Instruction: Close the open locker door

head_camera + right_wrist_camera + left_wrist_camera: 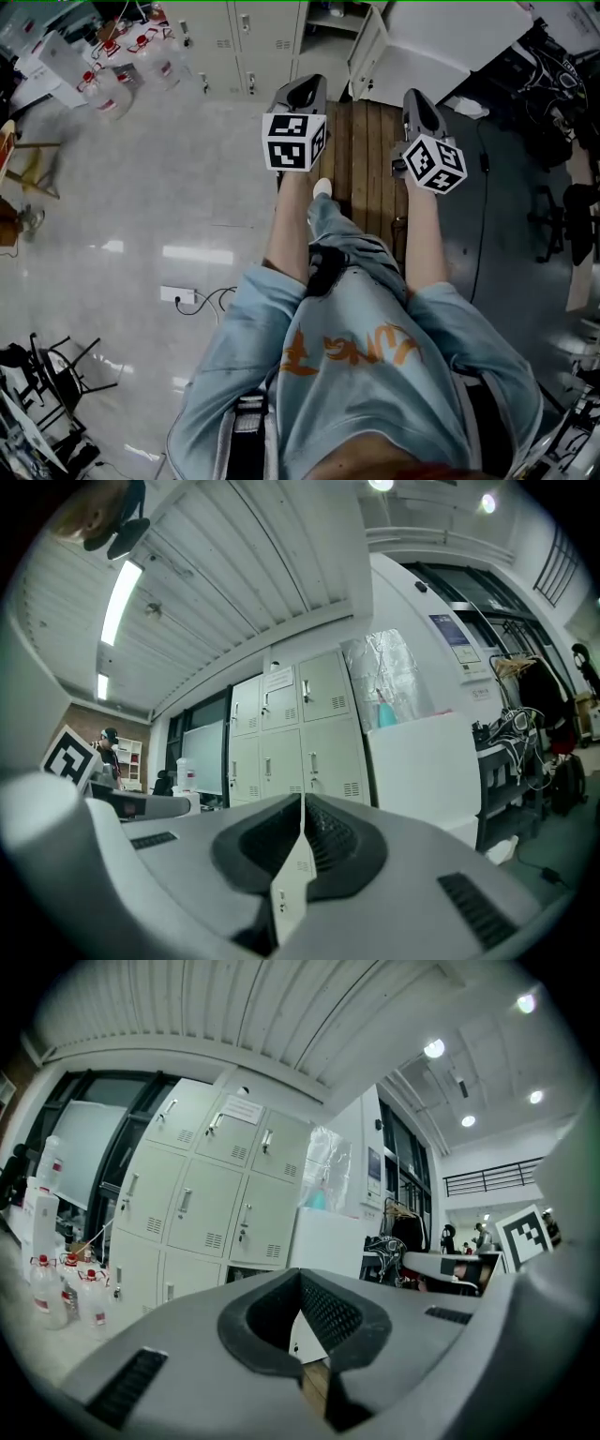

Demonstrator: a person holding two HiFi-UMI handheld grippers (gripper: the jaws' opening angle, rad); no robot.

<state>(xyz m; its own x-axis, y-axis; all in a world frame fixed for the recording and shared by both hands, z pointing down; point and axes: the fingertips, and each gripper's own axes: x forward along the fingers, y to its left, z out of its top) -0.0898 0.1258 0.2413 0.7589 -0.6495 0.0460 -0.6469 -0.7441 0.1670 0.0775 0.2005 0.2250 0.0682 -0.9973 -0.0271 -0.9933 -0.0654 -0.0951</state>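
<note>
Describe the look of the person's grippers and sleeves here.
The left gripper and right gripper are pale grey shells with black ribbed pads lining the jaws. Each carries a white cube with black square markers. The person wears a light blue top, orange print, sleeves ending near the elbows.

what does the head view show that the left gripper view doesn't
Only the head view: the person's blue shirt, their shoe and a power strip on the floor. Only the left gripper view: the ceiling lights and a balcony railing. Both: the left gripper, the lockers and the red-labelled bottles.
</note>
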